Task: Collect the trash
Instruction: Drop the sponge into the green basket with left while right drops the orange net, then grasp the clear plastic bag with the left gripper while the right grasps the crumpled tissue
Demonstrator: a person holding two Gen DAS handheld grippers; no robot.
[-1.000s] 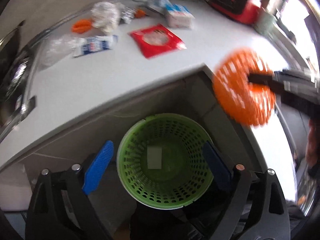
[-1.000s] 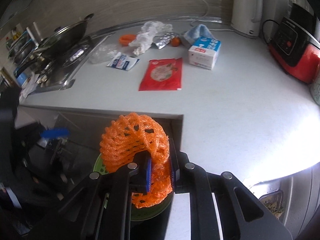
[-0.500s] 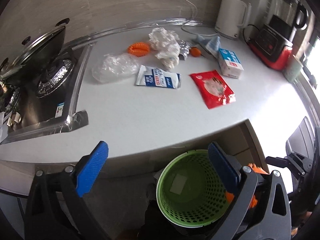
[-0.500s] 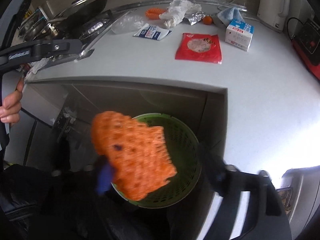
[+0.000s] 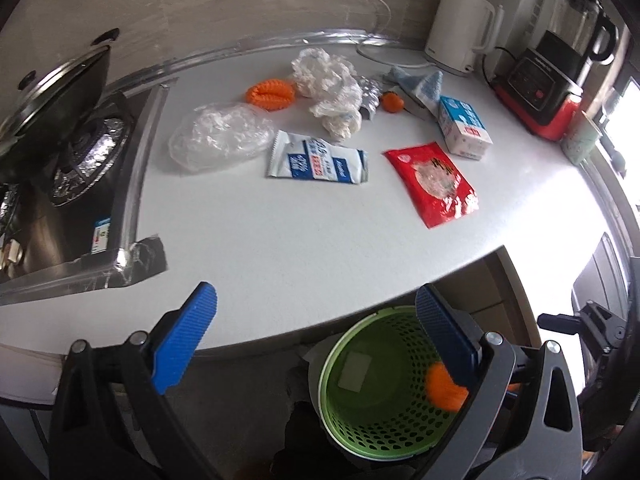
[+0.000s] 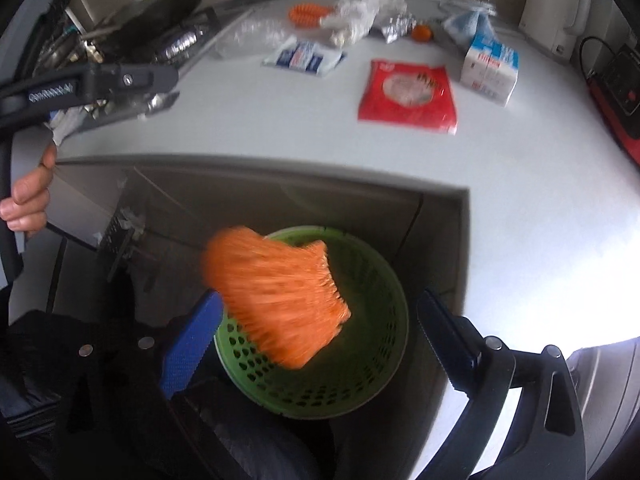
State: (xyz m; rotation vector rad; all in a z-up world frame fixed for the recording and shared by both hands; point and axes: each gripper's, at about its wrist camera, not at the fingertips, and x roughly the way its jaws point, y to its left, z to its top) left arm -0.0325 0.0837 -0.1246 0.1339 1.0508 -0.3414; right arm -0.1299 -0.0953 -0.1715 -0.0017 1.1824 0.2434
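Note:
A green perforated bin (image 5: 384, 392) (image 6: 344, 344) stands below the white counter's notch. An orange foam net (image 6: 276, 296), motion-blurred, hangs free in the air just above the bin's mouth, between my right gripper's (image 6: 316, 340) open jaws; a bit of it shows in the left wrist view (image 5: 444, 388). My left gripper (image 5: 316, 336) is open and empty above the counter edge and bin. On the counter (image 5: 280, 232) lie a red packet (image 5: 434, 182), a blue-white packet (image 5: 316, 160), a milk carton (image 5: 464, 128), clear plastic (image 5: 220, 136), crumpled white paper (image 5: 330, 88) and another orange net (image 5: 271, 95).
A stove with a lidded wok (image 5: 52, 92) is at the left. A white kettle (image 5: 460, 28) and a red-based blender (image 5: 560, 64) stand at the back right. Foil (image 5: 370, 96), a small orange ball (image 5: 391, 102) and a blue bag (image 5: 420, 84) lie near the carton.
My right gripper opened and let go of the orange net, which is dropping towards the bin. My left gripper swung up and left from over the bin to face the counter.

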